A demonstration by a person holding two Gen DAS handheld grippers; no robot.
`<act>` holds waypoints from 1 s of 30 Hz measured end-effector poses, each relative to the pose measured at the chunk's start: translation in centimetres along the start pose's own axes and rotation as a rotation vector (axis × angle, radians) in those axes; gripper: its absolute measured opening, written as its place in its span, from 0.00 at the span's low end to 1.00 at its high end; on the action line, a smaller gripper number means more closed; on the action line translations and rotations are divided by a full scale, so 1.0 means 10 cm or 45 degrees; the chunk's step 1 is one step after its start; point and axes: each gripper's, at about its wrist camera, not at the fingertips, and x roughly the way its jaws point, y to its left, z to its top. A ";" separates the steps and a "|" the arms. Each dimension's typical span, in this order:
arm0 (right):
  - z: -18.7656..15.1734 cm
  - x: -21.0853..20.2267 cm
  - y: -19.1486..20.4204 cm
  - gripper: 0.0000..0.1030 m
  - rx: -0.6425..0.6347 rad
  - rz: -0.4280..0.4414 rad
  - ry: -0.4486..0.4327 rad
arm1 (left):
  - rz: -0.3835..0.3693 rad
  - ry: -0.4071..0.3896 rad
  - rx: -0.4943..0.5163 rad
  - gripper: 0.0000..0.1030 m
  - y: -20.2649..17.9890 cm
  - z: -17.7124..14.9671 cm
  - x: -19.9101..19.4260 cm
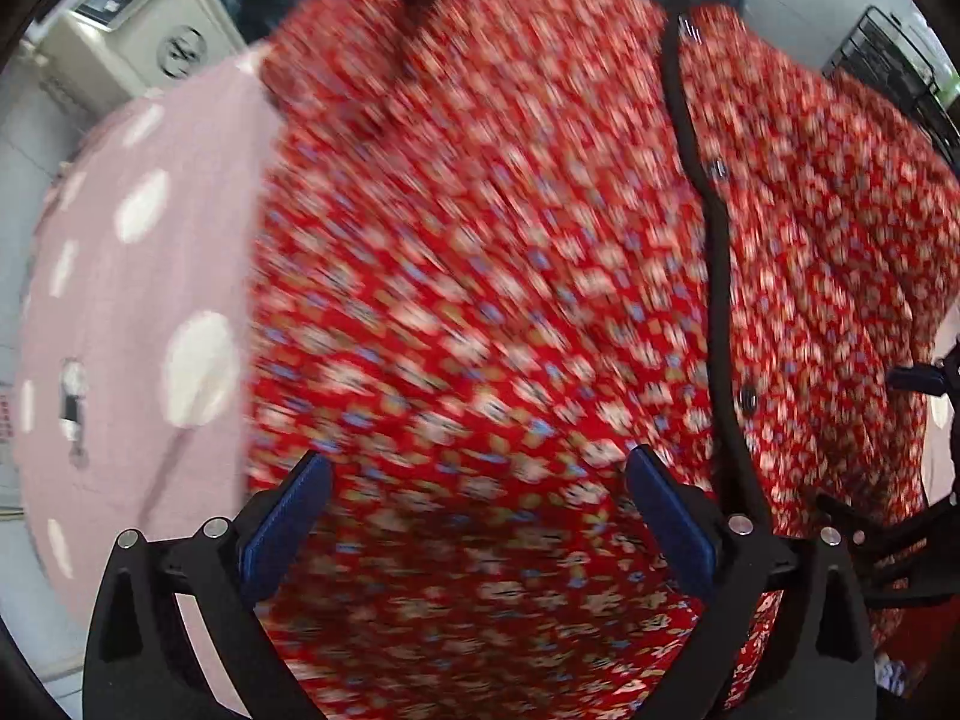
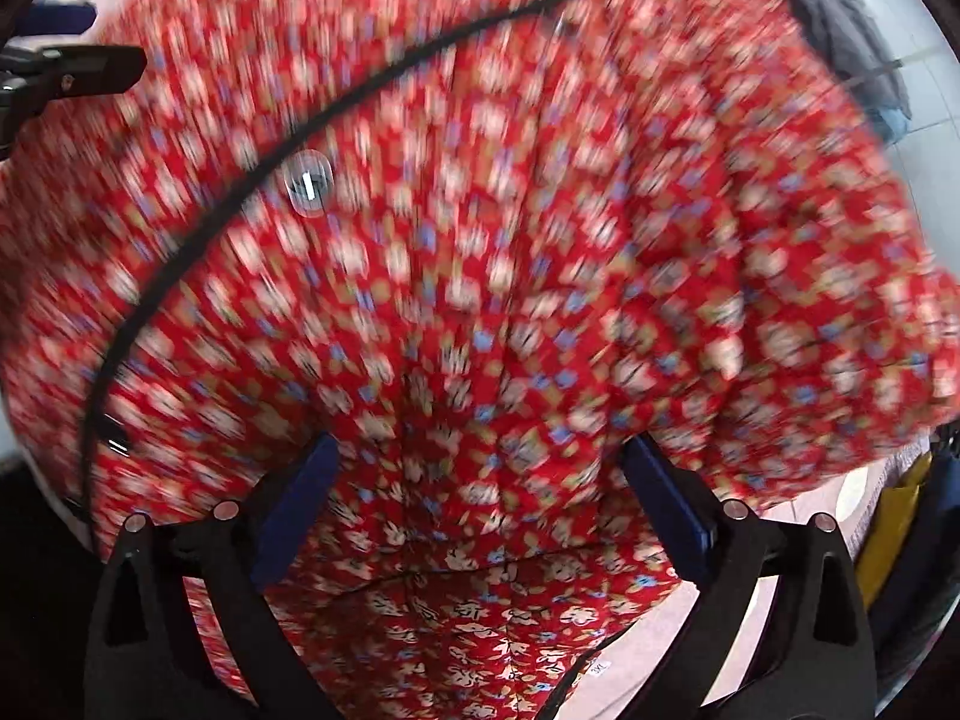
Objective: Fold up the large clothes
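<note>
A large red floral garment [image 1: 480, 240] with a black-trimmed button placket [image 1: 714, 228] lies spread over a pink polka-dot cloth [image 1: 138, 300]. Both views are motion-blurred. My left gripper [image 1: 480, 474] is open, its blue pads wide apart just above the red fabric, holding nothing. The garment fills the right wrist view [image 2: 510, 240], with a clear button [image 2: 309, 183] beside the black trim. My right gripper [image 2: 480, 456] is open over the fabric, near a neckline with a size label [image 2: 600, 665]. The right gripper also shows at the left view's right edge [image 1: 918, 378].
A beige appliance [image 1: 132, 30] stands beyond the pink cloth at the upper left. A black wire rack [image 1: 900, 66] is at the upper right. Dark grey clothing [image 2: 840, 18] lies beyond the garment. A yellow object [image 2: 894, 528] is at the right edge.
</note>
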 end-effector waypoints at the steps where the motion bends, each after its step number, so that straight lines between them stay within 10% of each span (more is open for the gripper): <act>1: -0.03 0.09 0.00 0.95 0.003 0.004 0.034 | 0.015 0.024 0.006 0.94 -0.04 -0.02 0.11; 8: -0.11 0.25 -0.22 0.95 0.160 0.120 0.037 | 0.173 0.015 0.168 0.93 -0.22 0.12 0.24; 11: -0.16 0.24 -0.30 0.96 0.168 0.122 0.024 | 0.210 -0.151 0.217 0.89 -0.22 0.43 -0.11; 20: -0.02 0.47 -0.28 0.96 0.213 0.165 0.056 | 0.409 -0.371 0.373 0.90 -0.18 2.12 -0.38; 24: 0.08 0.48 -0.36 0.96 0.215 0.170 0.078 | 0.558 -0.301 0.490 0.89 -0.38 2.74 -0.07; 30: 0.13 0.56 -0.36 0.96 0.228 0.164 0.041 | 0.563 -0.001 0.402 0.57 -0.36 3.15 0.63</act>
